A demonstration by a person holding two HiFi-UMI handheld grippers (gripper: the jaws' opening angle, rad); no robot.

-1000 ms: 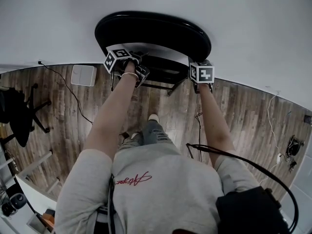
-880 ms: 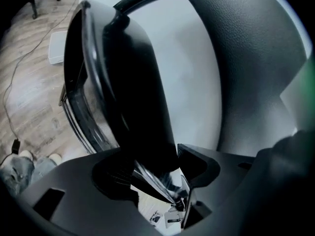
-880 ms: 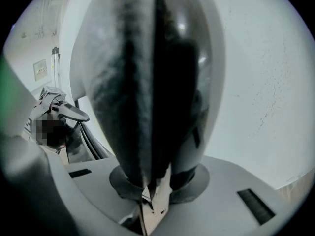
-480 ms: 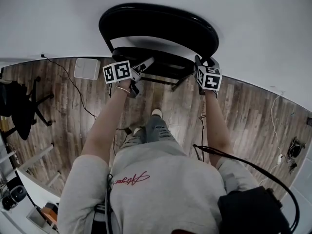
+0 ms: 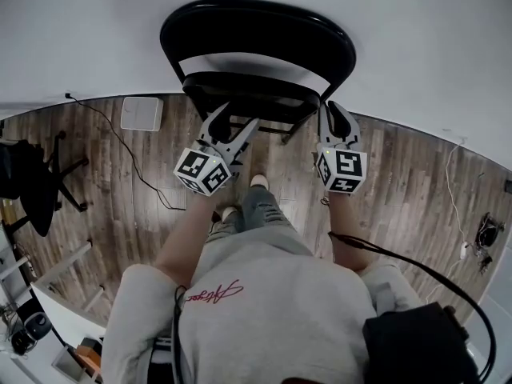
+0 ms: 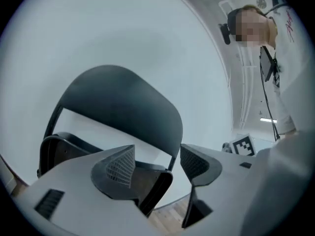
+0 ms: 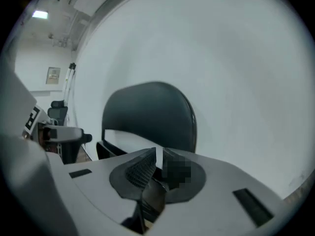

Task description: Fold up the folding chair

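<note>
While the folding chair (image 5: pixel 256 30) is standing on the wooden floor (image 5: pixel 104 174) with its back toward the white wall (image 5: pixel 416 46), both grippers are hovering just in front of it, touching nothing. The left gripper (image 5: pixel 232 120) is holding its jaws wide apart, having just eased them in a little, and nothing is sitting between them (its own view is showing only the backrest (image 6: pixel 123 102) and the seat edge beyond the gap). The right gripper (image 5: pixel 331 112) is carrying its jaws almost together, having just been closing them, with only a thin slit showing between the tips and no part of the chair in it. Judging from above, the seat (image 5: pixel 250 94) is looking short and tipped up toward the backrest, so the fold is seeming at least partly made. Whether the chair is lying fully flat I cannot tell, since the view from above is hiding how things sit below the seat. If it is not yet flat, what is remaining is pressing the seat and the lower part in against the back, then leaving the chair resting steady by the wall.
</note>
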